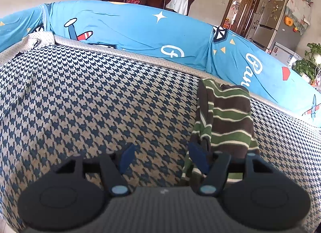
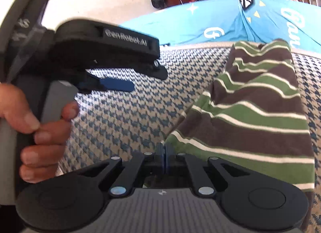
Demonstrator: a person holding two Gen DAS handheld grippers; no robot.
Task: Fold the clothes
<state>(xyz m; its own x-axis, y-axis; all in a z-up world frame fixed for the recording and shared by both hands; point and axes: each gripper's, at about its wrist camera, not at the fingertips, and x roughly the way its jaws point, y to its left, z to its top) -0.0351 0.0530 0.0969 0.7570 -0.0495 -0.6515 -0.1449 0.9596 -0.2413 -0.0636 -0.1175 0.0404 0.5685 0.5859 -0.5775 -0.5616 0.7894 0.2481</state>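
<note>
Brown, green and white striped knit garment [image 2: 258, 100] lies part-folded on houndstooth sofa cover [image 1: 90, 102]; right tool [image 2: 165, 159] pinches its edge, left tool [image 1: 162, 157] gapes empty; folding unfinished.

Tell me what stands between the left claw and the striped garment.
Nothing visible does. The open left claw is already at the striped garment, its right finger against the near edge; only bare houndstooth cover lies between the fingers.

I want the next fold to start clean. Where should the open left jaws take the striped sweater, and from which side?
Probably the near left edge of the striped sweater, approached from the bare houndstooth cover on its left. There the fabric bunches into a raised fold beside the left gripper, whose jaws stand open. The right gripper looks shut at the near hem.
</note>
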